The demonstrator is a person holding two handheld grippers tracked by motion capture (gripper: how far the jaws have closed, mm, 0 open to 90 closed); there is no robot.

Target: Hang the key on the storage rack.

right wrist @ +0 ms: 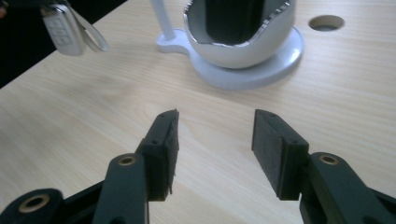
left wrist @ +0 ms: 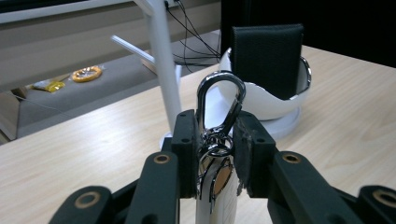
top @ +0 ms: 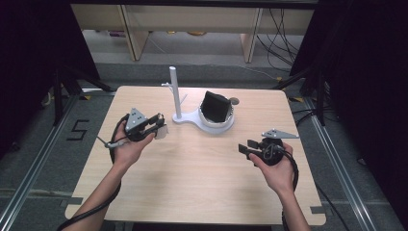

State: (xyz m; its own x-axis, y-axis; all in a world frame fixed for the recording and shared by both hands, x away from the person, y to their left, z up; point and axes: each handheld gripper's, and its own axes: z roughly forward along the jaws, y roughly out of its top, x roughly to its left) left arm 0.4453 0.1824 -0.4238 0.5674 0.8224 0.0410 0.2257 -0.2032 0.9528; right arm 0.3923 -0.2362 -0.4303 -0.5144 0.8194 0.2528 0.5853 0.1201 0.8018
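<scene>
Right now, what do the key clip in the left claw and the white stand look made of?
Key clip: polished metal, probably steel; bright mirror glints along its loop. White stand: looks like smooth plastic or painted metal; even matte white, soft highlights. Can't tell which.

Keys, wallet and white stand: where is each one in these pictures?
keys (left wrist: pixel 219 109), left gripper view, on the silver clip's loop.
wallet (left wrist: pixel 266 58), left gripper view, on its black front face.
white stand (top: pixel 173 89), high view, on the upright post.
</scene>
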